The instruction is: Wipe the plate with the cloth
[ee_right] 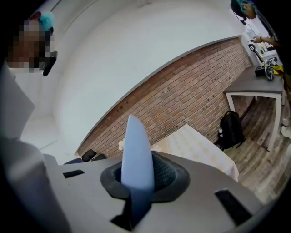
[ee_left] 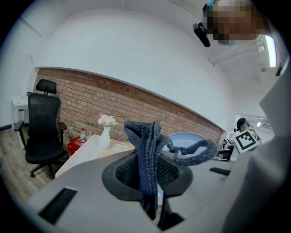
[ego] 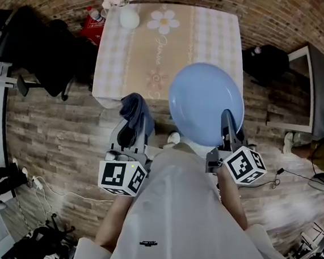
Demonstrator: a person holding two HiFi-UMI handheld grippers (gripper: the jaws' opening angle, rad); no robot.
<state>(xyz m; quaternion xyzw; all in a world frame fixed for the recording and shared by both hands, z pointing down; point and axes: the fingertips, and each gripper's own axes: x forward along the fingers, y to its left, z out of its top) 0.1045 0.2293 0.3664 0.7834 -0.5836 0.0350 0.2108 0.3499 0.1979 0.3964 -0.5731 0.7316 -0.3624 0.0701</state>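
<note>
Pale blue and round, the plate is up in the air in front of us. Its face is turned towards the head camera, and in that view it overlaps the near right corner of the table. The right gripper has it by the near rim. In the right gripper view we see the jaws closed onto the plate's edge, which stands up thin between them.

Just to the plate's left, with a gap showing between the two in the head view, is the dark blue cloth. It is bunched in the left gripper, whose jaws are clamped on a fold of it. In the left gripper view the knitted fabric rises from between the jaws, and a loose loop of it curls off to the right.

Further out, the table wears a beige cover with pale checked bands and a flower print. A white vase with pale flowers stands at its far edge. On the floor by the table's far left corner we see a red container, and left of that a black office chair. To the table's right a black backpack sits on the wooden plank floor, beside a grey desk. A brick wall closes the room behind.
</note>
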